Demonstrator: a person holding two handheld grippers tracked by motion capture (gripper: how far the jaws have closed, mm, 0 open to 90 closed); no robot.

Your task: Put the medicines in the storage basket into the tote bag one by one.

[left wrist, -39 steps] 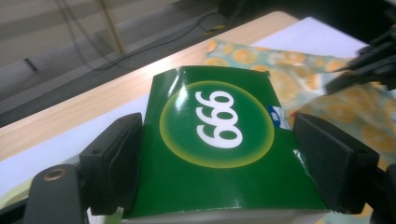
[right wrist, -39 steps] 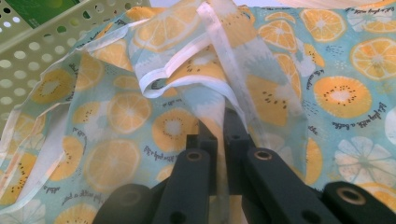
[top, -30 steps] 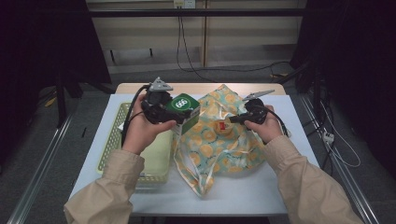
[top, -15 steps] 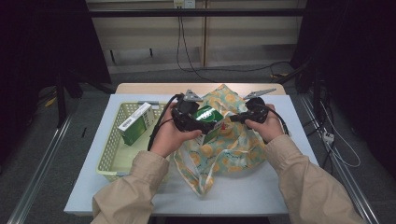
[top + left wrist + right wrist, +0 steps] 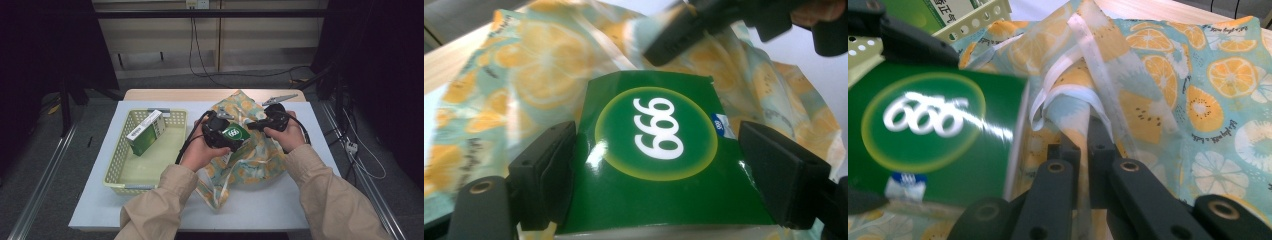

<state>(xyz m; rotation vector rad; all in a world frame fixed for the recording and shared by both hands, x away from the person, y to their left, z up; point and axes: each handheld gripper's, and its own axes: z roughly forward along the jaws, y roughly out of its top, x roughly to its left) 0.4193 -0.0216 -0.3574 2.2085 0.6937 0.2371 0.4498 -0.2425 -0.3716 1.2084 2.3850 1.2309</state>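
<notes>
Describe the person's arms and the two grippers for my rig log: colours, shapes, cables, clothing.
Both forearms wear beige long sleeves. The left gripper and right gripper are black, chunky handheld units. Each carries a grey three-cornered plate on top, and a black cable trails from the left one. Their jaws are black, blocky pads on pivoted links with brass-coloured rivets.

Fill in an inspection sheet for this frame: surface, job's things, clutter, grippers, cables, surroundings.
Surface: white table with a wooden strip along its far edge.
Job's things: green box held over the citrus-print bag; second green box lies in the yellow basket.
Clutter: nothing seen.
Grippers: left gripper clamps the green box by its sides; right gripper pinches the bag's fabric at its white strap.
Cables: black cable trails from the left gripper; more lie on the floor behind.
Surroundings: dark room, metal rails on the floor at both sides.
</notes>
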